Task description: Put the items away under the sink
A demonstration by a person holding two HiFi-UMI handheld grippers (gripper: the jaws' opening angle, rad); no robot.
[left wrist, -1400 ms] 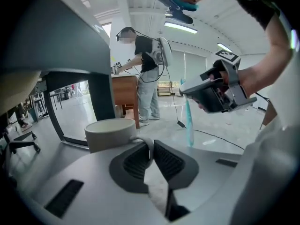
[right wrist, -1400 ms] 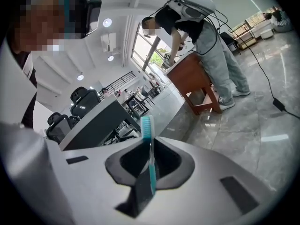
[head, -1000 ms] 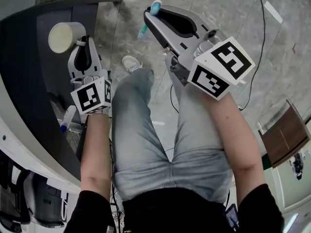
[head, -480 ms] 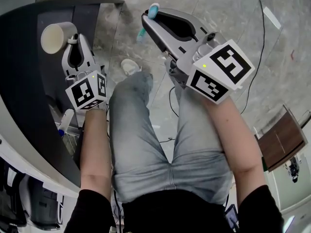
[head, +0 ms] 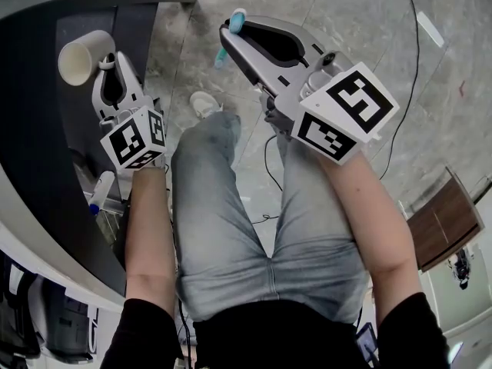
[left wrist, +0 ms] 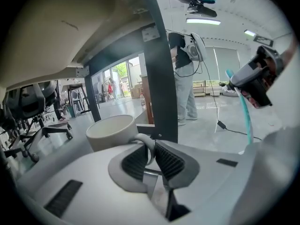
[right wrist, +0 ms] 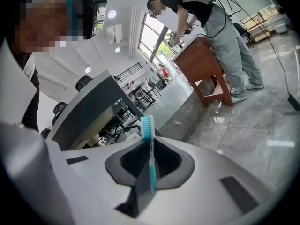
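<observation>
A cream cup (head: 77,60) stands upright on the dark shelf (head: 42,137) under the pale counter at the left. My left gripper (head: 108,60) is at its handle. In the left gripper view the cup (left wrist: 108,131) is just beyond the jaws, and its handle (left wrist: 148,143) lies between the ribbed pads. The left gripper (left wrist: 151,154) has just been opening its jaws and stands open around the handle, no longer pressing it. My right gripper (head: 234,29) hovers over the floor, shut on a teal toothbrush (head: 239,15). The toothbrush (right wrist: 146,125) sticks up, bristles uppermost, from the right gripper (right wrist: 151,150).
A dark upright post (left wrist: 161,74) borders the shelf opening. A white tube with a blue cap (head: 100,191) lies in a wire rack lower on the shelf. A cable (head: 270,157) runs over the stone floor. A wooden table (head: 448,215) is at the right; another person (left wrist: 186,74) stands beyond.
The left gripper and the cup have shifted left, deeper over the dark shelf. The right gripper with the toothbrush has barely moved.
</observation>
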